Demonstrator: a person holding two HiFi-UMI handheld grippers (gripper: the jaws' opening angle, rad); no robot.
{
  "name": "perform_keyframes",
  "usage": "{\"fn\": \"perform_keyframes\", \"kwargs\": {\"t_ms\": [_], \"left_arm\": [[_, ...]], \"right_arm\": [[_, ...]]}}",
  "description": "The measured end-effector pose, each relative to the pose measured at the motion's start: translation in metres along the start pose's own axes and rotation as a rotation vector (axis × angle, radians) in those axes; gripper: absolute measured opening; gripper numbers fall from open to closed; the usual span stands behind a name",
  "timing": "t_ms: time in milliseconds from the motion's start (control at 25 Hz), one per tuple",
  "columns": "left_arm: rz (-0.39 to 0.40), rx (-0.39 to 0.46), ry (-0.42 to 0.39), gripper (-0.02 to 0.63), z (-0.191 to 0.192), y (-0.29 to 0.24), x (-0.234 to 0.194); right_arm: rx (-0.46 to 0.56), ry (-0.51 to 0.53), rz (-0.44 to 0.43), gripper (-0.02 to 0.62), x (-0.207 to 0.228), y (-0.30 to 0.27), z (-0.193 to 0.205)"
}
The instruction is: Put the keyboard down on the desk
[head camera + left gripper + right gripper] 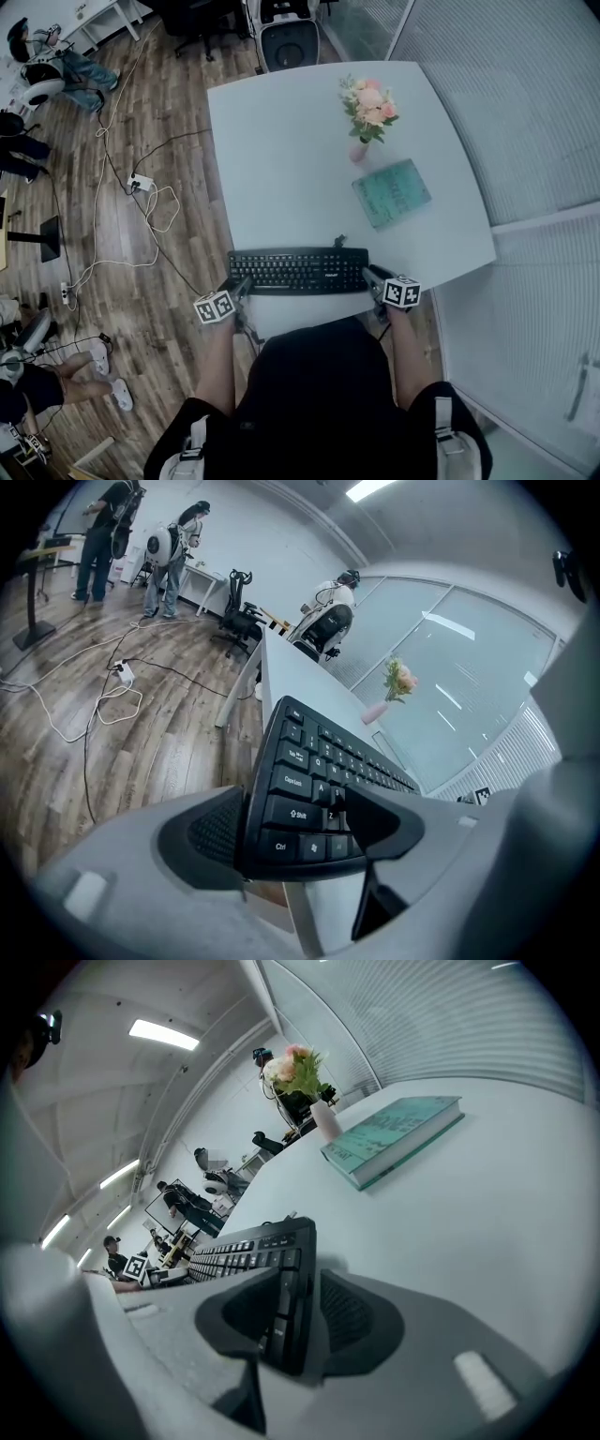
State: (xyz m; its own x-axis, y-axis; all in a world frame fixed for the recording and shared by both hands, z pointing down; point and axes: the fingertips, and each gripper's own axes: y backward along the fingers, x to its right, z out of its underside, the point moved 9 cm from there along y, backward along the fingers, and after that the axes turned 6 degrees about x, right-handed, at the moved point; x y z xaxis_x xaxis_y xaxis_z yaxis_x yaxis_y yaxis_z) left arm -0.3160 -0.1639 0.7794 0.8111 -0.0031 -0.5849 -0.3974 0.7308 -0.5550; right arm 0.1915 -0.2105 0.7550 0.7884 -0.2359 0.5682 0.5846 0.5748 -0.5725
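Note:
A black keyboard [298, 270] lies flat on the white desk [281, 159], close to its near edge. My left gripper [242, 286] is at the keyboard's left end and my right gripper [372, 278] at its right end. In the left gripper view the Ctrl and Shift corner of the keyboard [319, 761] sits between the jaws of the left gripper [295, 832], which stand wide around it. In the right gripper view the keyboard's end edge [253, 1251] is between the jaws of the right gripper [300, 1312], with a thin gap beside the right pad. Both grippers are open.
A teal book [391, 193] and a pink vase of flowers [368, 108] stand farther back on the desk. A chair [286, 42] is at the desk's far end. Cables and a power strip [141, 185] lie on the wooden floor at left. People [103, 527] stand across the room.

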Motion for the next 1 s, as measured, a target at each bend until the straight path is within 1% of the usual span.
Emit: {"fn": "perform_keyframes", "kwargs": {"t_ms": [160, 240, 360, 480, 560, 600, 720, 760, 800, 840, 880, 1000], "left_arm": [[-0.025, 0.027, -0.03, 0.322, -0.004, 0.014, 0.005], [-0.028, 0.042, -0.059, 0.322, -0.005, 0.023, 0.007], [-0.049, 0.057, -0.123, 0.322, -0.006, 0.036, 0.011], [-0.05, 0.073, -0.167, 0.315, -0.007, 0.045, 0.015], [-0.044, 0.081, -0.2, 0.286, -0.006, 0.049, 0.02], [-0.04, 0.083, -0.219, 0.26, -0.005, 0.051, 0.023], [-0.012, 0.076, -0.271, 0.165, -0.001, 0.057, 0.033], [0.006, 0.069, -0.287, 0.122, 0.001, 0.059, 0.037], [0.028, 0.061, -0.3, 0.084, 0.003, 0.061, 0.041], [0.054, 0.054, -0.308, 0.059, 0.005, 0.062, 0.045], [0.083, 0.049, -0.305, 0.039, 0.007, 0.064, 0.049], [0.174, 0.052, -0.251, 0.026, 0.013, 0.071, 0.06]], "right_arm": [[0.011, 0.052, 0.017, 0.137, -0.003, 0.011, -0.001], [0.011, 0.086, 0.014, 0.138, -0.009, 0.017, 0.0], [-0.004, 0.124, -0.027, 0.137, -0.02, 0.022, 0.005], [-0.026, 0.197, -0.064, 0.133, -0.032, 0.024, 0.011], [-0.033, 0.252, -0.072, 0.11, -0.039, 0.026, 0.016], [-0.036, 0.272, -0.077, 0.1, -0.042, 0.027, 0.019], [-0.036, 0.3, -0.098, 0.066, -0.052, 0.03, 0.026], [-0.032, 0.304, -0.105, 0.055, -0.055, 0.031, 0.027], [-0.027, 0.309, -0.113, 0.031, -0.058, 0.032, 0.029], [-0.023, 0.315, -0.122, 0.011, -0.062, 0.033, 0.03], [-0.02, 0.325, -0.13, 0.005, -0.067, 0.035, 0.032], [-0.019, 0.388, -0.143, 0.002, -0.082, 0.042, 0.036]]}}
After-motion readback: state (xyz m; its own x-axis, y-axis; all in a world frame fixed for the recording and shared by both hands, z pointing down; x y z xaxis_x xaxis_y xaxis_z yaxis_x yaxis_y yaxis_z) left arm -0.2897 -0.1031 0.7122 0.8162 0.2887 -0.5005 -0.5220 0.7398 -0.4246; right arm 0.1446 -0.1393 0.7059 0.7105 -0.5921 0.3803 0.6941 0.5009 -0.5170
